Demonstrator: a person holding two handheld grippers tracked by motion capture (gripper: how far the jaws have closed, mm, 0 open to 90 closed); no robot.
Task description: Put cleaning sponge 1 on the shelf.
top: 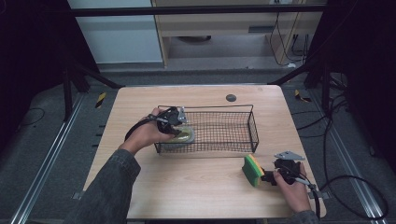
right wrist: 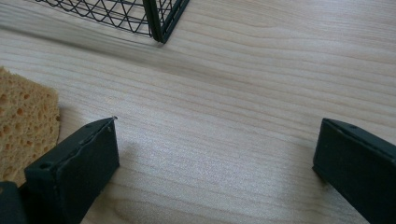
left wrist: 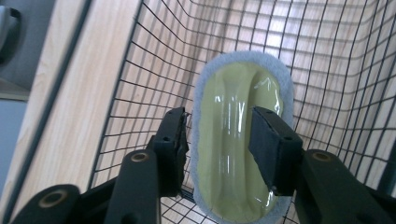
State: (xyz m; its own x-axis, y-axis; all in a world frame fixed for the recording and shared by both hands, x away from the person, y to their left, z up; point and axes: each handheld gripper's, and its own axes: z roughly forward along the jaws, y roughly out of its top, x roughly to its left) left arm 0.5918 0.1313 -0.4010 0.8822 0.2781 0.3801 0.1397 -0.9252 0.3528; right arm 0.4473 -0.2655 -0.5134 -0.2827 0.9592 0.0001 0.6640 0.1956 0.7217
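A black wire basket (top: 208, 107) stands on the wooden table (top: 196, 186). In its left end lies a pale green scrubber (top: 185, 136) with a grey-blue pad rim (left wrist: 203, 79). My left gripper (top: 180, 129) reaches into the basket over it. In the left gripper view the jaws (left wrist: 219, 112) stand either side of the scrubber's raised green handle, with a gap at the left pad, so the gripper is open. A green and yellow sponge (top: 252, 170) stands on edge near the front right. My right gripper (top: 268, 176) sits just right of it, wide open over bare wood (right wrist: 217, 121), the sponge (right wrist: 23, 116) outside its left jaw.
A small dark disc (top: 230, 98) lies on the table behind the basket. The basket's corner (right wrist: 161, 23) is ahead of my right gripper. Bare wood stretches between the basket and the table's front edge. Cables trail on the floor at the right.
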